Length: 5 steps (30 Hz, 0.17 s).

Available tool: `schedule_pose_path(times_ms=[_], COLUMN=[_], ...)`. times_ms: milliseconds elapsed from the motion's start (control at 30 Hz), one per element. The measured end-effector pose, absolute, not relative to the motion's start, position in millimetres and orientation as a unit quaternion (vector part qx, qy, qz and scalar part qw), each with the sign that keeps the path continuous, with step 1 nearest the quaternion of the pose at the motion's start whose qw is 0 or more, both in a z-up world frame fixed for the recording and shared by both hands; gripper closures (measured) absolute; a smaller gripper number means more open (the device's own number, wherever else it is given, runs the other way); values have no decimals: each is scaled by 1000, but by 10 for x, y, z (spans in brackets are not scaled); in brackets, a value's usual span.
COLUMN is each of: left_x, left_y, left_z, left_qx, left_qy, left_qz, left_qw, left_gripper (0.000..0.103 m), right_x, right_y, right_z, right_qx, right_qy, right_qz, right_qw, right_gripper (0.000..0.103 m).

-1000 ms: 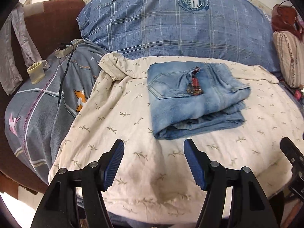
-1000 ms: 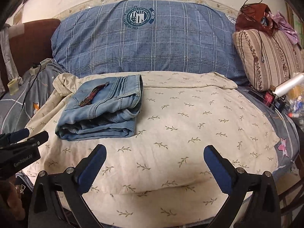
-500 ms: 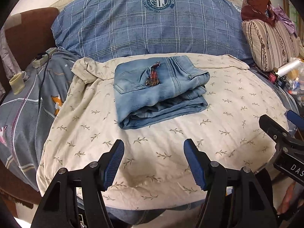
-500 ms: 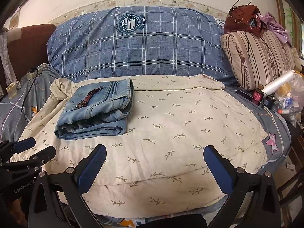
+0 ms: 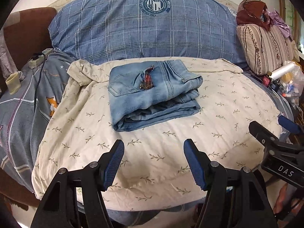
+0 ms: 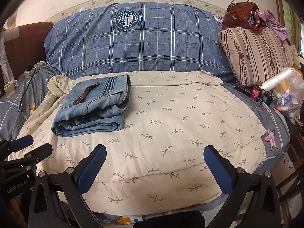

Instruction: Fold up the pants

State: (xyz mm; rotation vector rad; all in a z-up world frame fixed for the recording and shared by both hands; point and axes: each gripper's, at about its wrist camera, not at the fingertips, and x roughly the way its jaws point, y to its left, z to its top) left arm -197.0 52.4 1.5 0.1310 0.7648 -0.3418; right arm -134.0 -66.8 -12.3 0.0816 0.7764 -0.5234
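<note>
Pale-blue denim pants (image 5: 152,93), folded into a squat bundle, lie on the leaf-print cream quilt (image 5: 218,114) of the bed, straight beyond the left claw (image 5: 153,161) and far-left of the right claw (image 6: 154,168). Both claws are released, grasping nothing. Its long axis runs left-right, thick fold nearest; the left is closer.

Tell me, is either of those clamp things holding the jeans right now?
No, the folded jeans lie alone on the cream sheet, while the left gripper and right gripper hang open short of them.

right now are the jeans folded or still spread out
Folded: the jeans lie as a compact stacked bundle on the cream sheet, layered edges showing at the near side.
</note>
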Motion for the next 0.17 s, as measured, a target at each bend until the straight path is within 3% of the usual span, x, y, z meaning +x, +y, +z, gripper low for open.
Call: schedule_pose_path(times_ms=[167], left_x=[-1989], left_y=[520], left_z=[-11], left_qx=[65], left_qy=[379], left_qz=[-162], left_qw=[909], left_gripper=[38], right_x=[-1329], right_y=[-683], right_z=[-134], right_qx=[39], right_qy=[377], right_qz=[-252], right_qw=[890], right_gripper=[0])
